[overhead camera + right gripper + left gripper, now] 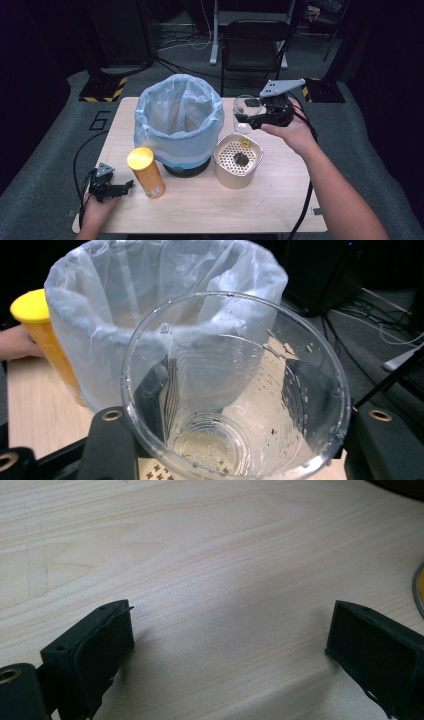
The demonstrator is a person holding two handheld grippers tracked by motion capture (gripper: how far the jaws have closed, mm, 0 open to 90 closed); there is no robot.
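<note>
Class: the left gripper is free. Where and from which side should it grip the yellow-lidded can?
Probably mid-body of the can, below its lid, approaching level from the left gripper side. It stands upright, with the lined bin crowding its far side.

Bright overhead light on the pale table (210,200), dark surroundings, soft shadows, perhaps slight blur

We read one marking with certainty: a large numeral "6" (100,120) marked on the grey floor mat (45,165), just beyond the left end of the wooden table (210,210). The yellow-lidded canister (145,172) carries a small label patch low on its side, too small for us to read. Embossed lettering rings the base of the clear plastic cup (235,390) in the right gripper view; we cannot make out its characters.
</note>
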